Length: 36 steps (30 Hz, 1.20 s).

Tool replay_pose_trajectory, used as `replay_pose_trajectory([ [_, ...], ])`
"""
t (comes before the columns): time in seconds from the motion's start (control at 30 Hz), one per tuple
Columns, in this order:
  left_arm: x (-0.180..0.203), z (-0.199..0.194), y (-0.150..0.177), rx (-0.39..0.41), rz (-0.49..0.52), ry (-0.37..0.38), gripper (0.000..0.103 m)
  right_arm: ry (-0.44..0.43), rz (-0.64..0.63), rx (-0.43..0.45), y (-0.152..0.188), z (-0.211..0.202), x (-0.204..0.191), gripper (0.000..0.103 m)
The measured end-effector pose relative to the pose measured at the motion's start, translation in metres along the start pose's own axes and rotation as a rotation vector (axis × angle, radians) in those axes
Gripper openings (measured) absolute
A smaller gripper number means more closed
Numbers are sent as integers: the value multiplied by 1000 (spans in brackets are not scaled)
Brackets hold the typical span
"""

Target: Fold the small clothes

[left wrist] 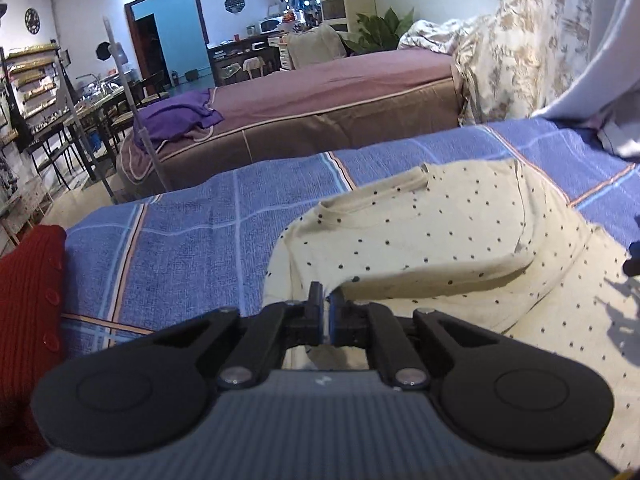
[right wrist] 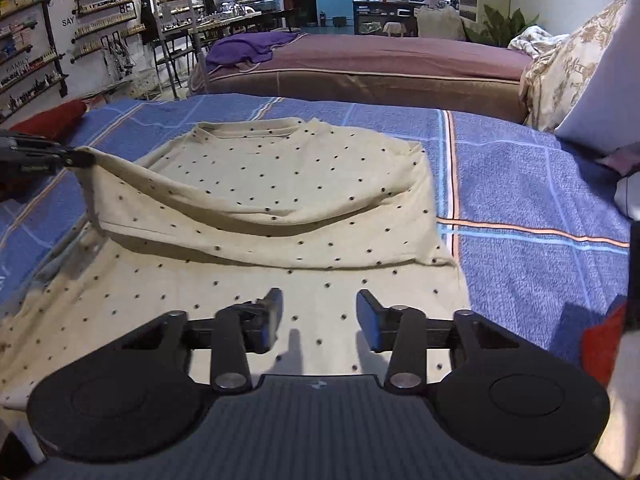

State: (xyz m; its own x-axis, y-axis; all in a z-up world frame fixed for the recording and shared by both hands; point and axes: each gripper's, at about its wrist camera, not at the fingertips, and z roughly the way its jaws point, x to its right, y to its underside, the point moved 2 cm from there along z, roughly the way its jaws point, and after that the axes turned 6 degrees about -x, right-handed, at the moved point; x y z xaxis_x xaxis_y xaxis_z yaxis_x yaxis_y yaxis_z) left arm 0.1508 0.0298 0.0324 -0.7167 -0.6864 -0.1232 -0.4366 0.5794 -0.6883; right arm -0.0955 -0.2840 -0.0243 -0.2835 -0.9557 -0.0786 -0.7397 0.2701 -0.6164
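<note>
A cream shirt with dark dots (left wrist: 420, 232) lies on a blue checked bedspread (left wrist: 192, 232). My left gripper (left wrist: 326, 300) is shut on an edge of the shirt, the cloth pinched between its blue pads. In the right wrist view the left gripper (right wrist: 80, 157) holds that corner lifted at the far left, so part of the shirt (right wrist: 280, 184) is folded over itself. My right gripper (right wrist: 320, 308) stands open just above the flat near part of the shirt, with nothing between its fingers.
A red knitted garment (left wrist: 28, 300) lies at the bedspread's left edge. Beyond the bedspread stands a brown bed (left wrist: 320, 96) with a purple cloth (left wrist: 176, 116) on it. A patterned pillow (left wrist: 520, 60) and white fabric (left wrist: 600, 60) are at the right. Shelves and tables line the far wall.
</note>
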Motion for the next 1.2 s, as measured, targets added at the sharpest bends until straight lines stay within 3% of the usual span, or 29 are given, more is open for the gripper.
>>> replay_pose_trajectory([
  [0.13, 4, -3, -19, 23, -14, -6, 3, -55, 105, -47, -6, 33, 7, 59],
  [0.2, 4, -5, -26, 24, -35, 18, 3, -40, 120, -73, -3, 51, 5, 53],
  [0.27, 3, -7, -33, 30, -62, 40, 3, -36, 132, -45, 1, 63, 3, 43],
  [0.4, -2, -5, -44, 32, -60, -19, 3, 15, 172, 61, -4, 77, 1, 43],
  [0.5, -18, 7, -49, -8, -117, -40, 3, 72, 162, 88, -16, 81, 3, 44],
  [0.63, -34, 47, -39, -112, -116, -81, 3, -21, 220, -65, -23, 70, 8, 49],
  [0.73, -44, 82, -26, -192, -147, -71, 3, -47, 171, 36, -33, 39, 2, 49],
  [0.8, -47, 95, -19, -223, -186, -47, 3, -25, 148, 122, -53, 30, 6, 53],
  [0.87, -44, 96, -16, -214, -191, -36, 3, 37, 194, 133, -76, 40, 22, 54],
  [1.0, -40, 86, -15, -185, -170, -32, 4, 30, 401, 104, -106, 78, 62, 55],
  [1.1, -41, 84, -17, -182, -182, -14, 5, 29, 384, 77, -123, 105, 65, 52],
  [1.2, -39, 88, -18, -193, -170, -13, 5, 131, 319, 10, -130, 126, 62, 43],
])
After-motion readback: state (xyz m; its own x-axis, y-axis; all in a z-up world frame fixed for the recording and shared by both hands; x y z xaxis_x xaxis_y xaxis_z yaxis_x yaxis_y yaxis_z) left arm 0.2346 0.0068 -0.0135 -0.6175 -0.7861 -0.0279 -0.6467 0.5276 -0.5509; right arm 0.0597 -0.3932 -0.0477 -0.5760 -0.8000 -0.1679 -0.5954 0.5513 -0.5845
